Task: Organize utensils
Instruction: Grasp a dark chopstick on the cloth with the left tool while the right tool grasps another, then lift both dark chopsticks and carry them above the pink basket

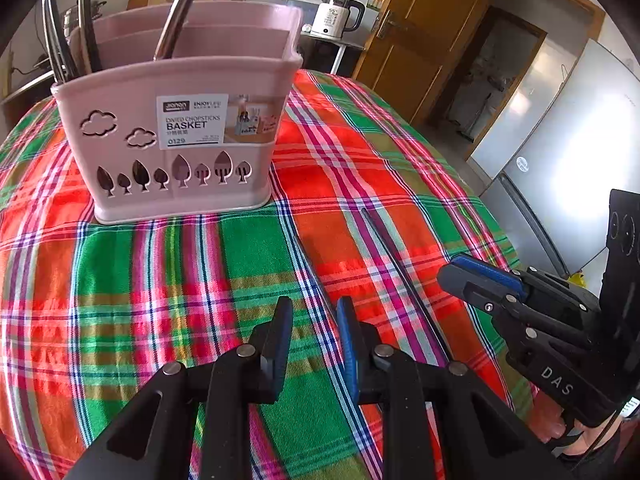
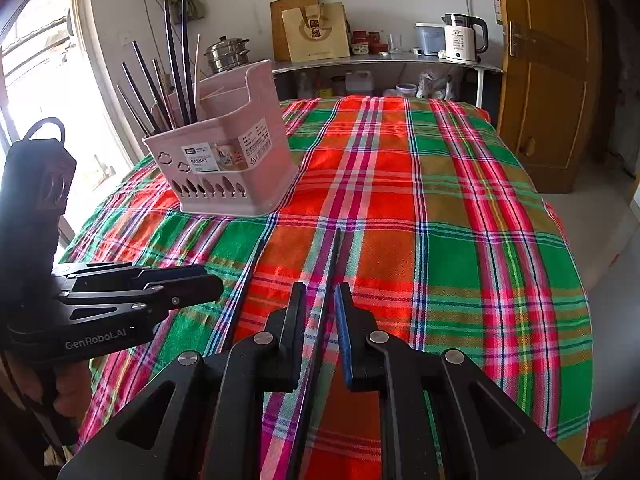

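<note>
Two dark chopsticks lie side by side on the plaid tablecloth. My right gripper hovers open by a narrow gap over one chopstick, which runs along the slot between its fingers untouched. The other chopstick lies just left of it, under my left gripper. In the left wrist view my left gripper stands narrowly open above that thin chopstick. The right gripper hangs beside the other chopstick. The pink divided basket stands behind, holding several upright chopsticks and a metal handle.
A steel shelf behind the table carries a white kettle, a steamer pot and a paper bag. A wooden door and a silver fridge stand to the right. The table edge drops off at right.
</note>
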The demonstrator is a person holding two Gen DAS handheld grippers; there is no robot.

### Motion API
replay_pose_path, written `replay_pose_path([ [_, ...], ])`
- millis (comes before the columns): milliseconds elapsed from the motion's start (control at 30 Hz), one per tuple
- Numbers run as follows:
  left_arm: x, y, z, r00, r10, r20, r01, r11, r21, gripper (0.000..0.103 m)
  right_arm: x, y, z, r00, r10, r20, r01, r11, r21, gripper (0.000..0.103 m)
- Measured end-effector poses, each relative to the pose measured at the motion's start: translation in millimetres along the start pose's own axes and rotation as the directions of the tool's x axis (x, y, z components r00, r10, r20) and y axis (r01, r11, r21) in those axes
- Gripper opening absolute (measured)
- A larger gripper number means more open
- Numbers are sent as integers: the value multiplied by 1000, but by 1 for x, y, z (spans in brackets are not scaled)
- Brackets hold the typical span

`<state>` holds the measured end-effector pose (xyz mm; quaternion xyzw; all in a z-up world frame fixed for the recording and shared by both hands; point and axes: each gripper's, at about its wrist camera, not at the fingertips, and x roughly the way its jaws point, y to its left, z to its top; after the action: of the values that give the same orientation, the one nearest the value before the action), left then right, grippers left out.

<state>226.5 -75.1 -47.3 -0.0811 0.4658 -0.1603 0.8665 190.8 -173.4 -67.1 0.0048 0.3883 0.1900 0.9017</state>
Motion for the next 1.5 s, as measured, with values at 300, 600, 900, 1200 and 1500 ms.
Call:
replay_pose_path([
  [300,24,-8,8,998,57,7,-58,997,45,22,30,-2,0,997,-11,-80,9,1000,-16,15],
  [600,20,-1,6,990,140,24,-142,981,131,6,33,-1,-5,995,-2,-102,4,1000,25,7],
  [900,-15,64,-8,971,234,38,-236,969,70,4,28,15,-12,993,16,-120,-10,999,52,6],
  [1200,-26,90,-9,975,223,20,-223,974,33,5,52,22,12,984,-11,-177,4,999,-43,7],
  [1500,-14,77,0,967,254,6,-253,959,129,6,64,24,24,977,9,-212,-24,997,-70,5],
])
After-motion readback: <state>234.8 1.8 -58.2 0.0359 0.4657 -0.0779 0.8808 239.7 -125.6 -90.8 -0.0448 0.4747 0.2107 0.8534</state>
